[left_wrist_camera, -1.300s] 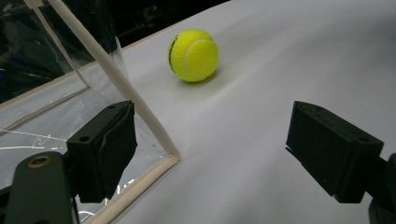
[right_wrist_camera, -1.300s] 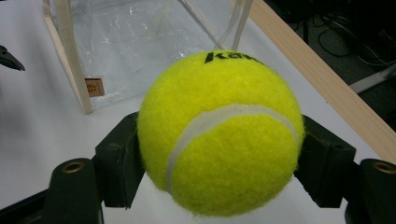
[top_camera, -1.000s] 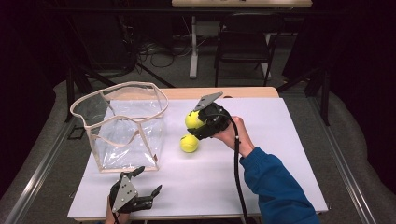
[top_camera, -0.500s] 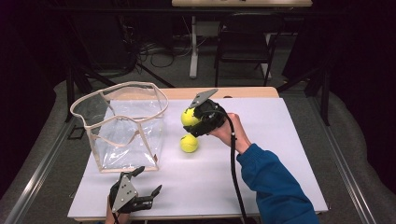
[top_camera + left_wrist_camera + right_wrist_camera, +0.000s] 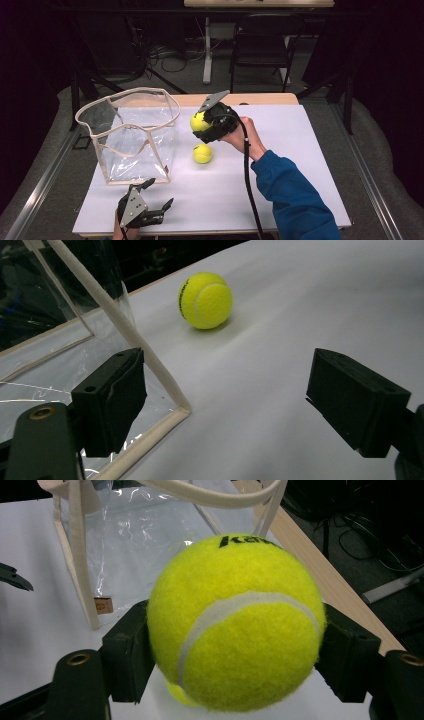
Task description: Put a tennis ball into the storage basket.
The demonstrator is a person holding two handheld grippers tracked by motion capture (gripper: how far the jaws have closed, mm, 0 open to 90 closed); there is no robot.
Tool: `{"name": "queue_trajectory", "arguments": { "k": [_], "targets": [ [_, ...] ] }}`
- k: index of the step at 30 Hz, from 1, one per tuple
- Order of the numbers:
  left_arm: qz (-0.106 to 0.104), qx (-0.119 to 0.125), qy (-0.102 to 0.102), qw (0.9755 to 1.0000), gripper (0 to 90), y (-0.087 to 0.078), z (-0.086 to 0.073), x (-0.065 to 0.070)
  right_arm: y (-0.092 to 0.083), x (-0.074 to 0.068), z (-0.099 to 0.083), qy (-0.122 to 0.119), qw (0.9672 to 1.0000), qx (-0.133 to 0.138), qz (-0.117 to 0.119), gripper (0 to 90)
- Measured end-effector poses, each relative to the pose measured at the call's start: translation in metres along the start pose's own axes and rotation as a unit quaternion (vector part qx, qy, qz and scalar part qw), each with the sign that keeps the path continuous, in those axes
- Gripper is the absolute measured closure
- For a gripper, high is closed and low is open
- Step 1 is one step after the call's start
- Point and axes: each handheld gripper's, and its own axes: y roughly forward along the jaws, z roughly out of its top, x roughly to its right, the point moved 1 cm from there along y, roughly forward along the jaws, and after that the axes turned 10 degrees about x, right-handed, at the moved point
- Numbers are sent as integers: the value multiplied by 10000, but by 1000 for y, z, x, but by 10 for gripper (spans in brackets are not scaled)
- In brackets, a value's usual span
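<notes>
My right gripper (image 5: 202,122) is shut on a yellow tennis ball (image 5: 198,121) (image 5: 235,622) and holds it above the white table, just right of a clear plastic bag (image 5: 132,132) with a cream rim that stands open. A second tennis ball (image 5: 202,153) (image 5: 205,300) lies on the table below the held one. My left gripper (image 5: 157,202) (image 5: 225,395) rests open near the table's front edge, beside the bag's near corner (image 5: 180,407), with nothing between its jaws.
The white table top (image 5: 300,165) has free room to the right and in front. A wooden strip (image 5: 260,98) runs along its far edge. Beyond stand a dark chair (image 5: 260,50) and cables on the floor.
My right gripper has carried the held ball slightly left and up toward the bag's rim. The left gripper and the loose ball have stayed still.
</notes>
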Motion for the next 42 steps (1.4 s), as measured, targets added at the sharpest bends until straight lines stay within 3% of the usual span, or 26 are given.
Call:
{"name": "queue_trajectory", "arguments": {
  "k": [42],
  "targets": [
    [-46, -13, 56, 10000, 161, 0, 0, 0, 9, -1, 34, 32, 9986, 530, -72, 260]
  ]
}}
